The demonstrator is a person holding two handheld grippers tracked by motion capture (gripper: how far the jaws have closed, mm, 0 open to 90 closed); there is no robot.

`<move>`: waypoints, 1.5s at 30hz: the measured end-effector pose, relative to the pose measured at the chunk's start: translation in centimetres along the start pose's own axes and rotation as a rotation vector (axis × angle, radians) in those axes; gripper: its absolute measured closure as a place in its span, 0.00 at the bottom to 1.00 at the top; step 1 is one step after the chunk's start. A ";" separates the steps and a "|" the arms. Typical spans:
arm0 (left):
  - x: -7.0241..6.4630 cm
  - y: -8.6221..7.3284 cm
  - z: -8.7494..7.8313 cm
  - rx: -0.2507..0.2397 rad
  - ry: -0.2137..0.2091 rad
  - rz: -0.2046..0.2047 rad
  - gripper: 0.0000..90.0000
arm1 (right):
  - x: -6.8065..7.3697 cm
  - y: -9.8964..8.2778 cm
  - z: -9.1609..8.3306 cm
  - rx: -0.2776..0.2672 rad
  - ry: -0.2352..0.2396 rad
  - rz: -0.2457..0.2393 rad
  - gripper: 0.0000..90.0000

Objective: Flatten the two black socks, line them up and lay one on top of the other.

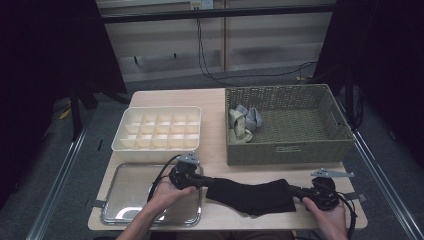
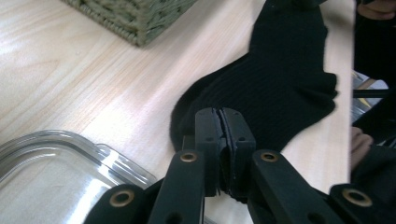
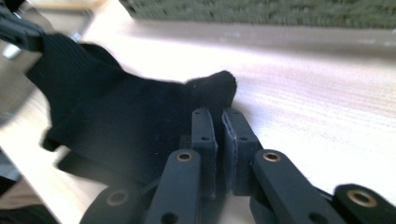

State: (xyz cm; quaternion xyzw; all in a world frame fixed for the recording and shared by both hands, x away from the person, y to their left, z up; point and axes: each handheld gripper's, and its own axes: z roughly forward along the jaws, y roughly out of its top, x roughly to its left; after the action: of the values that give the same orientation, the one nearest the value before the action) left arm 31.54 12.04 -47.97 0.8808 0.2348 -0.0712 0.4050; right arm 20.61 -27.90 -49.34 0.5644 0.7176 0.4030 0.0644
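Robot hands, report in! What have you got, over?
Left gripper shut on black sock. Right gripper shut on its other end. Sock stretched flat on table. Nothing in the way.

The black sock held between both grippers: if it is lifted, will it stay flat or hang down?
The black sock is probably floppy: its ribbed knit lies wrinkled on the table, so its middle would likely sag. It looks light. The left gripper and right gripper pinch opposite ends.
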 end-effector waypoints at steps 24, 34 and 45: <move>-0.1 -0.4 -0.9 -0.086 -0.021 -0.033 0.78 | -0.4 2.8 -0.6 -0.099 -0.014 -0.028 0.62; -0.5 -0.6 -3.0 -0.108 0.038 -0.010 0.69 | 3.9 3.2 2.3 -0.033 0.130 -0.106 0.63; -0.3 -1.5 -3.9 -0.087 0.069 -0.004 0.66 | 8.3 4.2 5.9 0.006 0.222 -0.201 0.71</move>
State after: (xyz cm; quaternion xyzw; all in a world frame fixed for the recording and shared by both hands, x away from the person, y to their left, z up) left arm 30.30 15.68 -46.24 0.8638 0.2535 -0.0311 0.4343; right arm 24.07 -17.65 -47.56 0.4417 0.7746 0.4522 0.0228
